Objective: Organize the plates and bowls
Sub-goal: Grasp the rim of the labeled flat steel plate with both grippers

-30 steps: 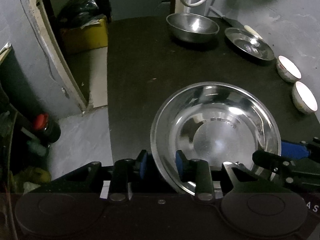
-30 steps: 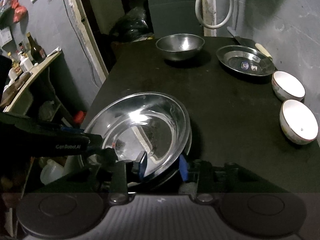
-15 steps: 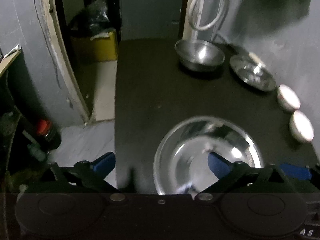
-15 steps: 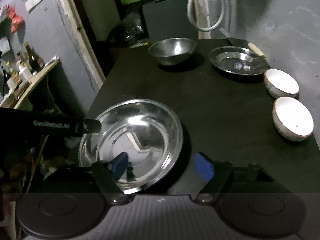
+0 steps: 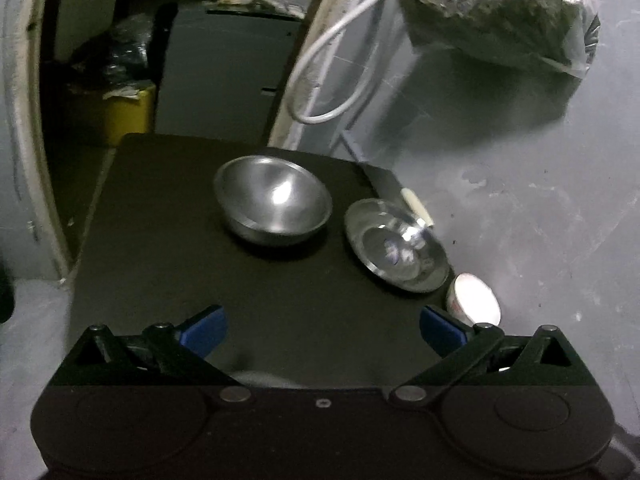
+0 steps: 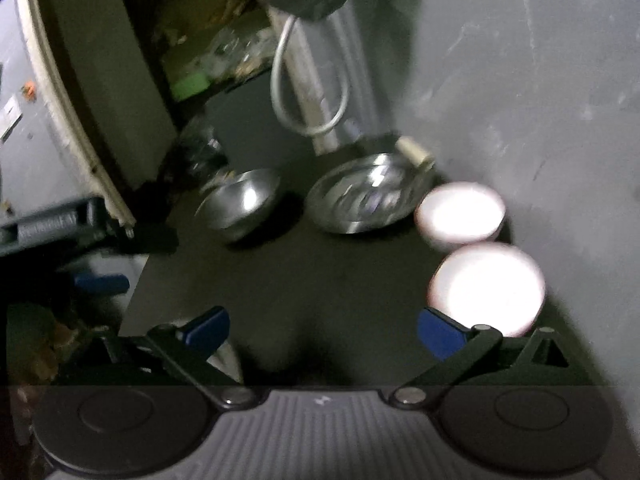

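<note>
A deep steel bowl (image 5: 274,206) stands at the far middle of the black table (image 5: 168,248), and it shows in the right wrist view (image 6: 240,204) too. A shallow steel plate (image 5: 396,244) lies to its right, also in the right wrist view (image 6: 370,198). Two white bowls (image 6: 460,216) (image 6: 486,288) stand along the right edge; one shows in the left wrist view (image 5: 474,300). My left gripper (image 5: 322,330) is open and empty above the table. My right gripper (image 6: 322,328) is open and empty, beside the nearer white bowl. The large steel bowl is out of view.
A knife with a pale handle (image 5: 416,206) lies behind the steel plate. A grey wall (image 5: 540,200) runs along the table's right side. A white hose (image 5: 340,80) hangs at the back. A yellow bin (image 5: 124,114) stands past the table's far left corner.
Both grippers opened and let go of the large steel bowl's rim, then rose and tilted towards the back of the table. The large bowl dropped out of view.
</note>
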A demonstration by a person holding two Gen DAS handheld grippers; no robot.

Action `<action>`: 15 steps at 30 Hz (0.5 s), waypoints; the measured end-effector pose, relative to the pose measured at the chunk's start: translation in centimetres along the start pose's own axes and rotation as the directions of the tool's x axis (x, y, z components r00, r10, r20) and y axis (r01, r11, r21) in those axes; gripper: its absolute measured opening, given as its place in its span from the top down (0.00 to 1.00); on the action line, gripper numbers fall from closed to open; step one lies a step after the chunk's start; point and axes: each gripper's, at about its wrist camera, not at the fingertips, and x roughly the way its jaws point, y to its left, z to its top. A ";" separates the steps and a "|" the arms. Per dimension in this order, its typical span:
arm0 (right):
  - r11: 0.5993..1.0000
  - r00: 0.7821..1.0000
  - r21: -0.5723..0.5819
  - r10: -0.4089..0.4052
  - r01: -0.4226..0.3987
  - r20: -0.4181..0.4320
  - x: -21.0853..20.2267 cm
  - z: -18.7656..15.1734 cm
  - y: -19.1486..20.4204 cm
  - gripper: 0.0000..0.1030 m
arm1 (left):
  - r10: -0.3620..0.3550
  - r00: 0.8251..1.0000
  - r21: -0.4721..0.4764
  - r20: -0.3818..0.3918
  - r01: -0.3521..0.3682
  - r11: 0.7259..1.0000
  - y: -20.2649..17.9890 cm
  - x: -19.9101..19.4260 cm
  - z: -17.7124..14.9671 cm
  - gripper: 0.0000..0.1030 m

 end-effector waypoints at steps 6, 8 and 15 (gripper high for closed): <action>0.999 0.997 0.026 -0.025 0.023 0.067 3.2 6.1 -4.0 0.00 | 0.089 0.996 -0.118 -0.007 -0.089 0.989 -1.3 5.3 0.5 0.01; 0.996 0.998 0.090 0.021 -0.027 0.064 5.0 7.7 -5.2 0.00 | 0.113 0.994 -0.160 -0.002 -0.112 0.981 -1.3 6.6 0.2 0.01; 0.999 0.998 -0.001 -0.038 0.038 0.048 11.7 11.0 -4.7 0.02 | 0.151 0.988 -0.206 -0.017 -0.151 0.967 -1.5 10.3 -0.6 0.01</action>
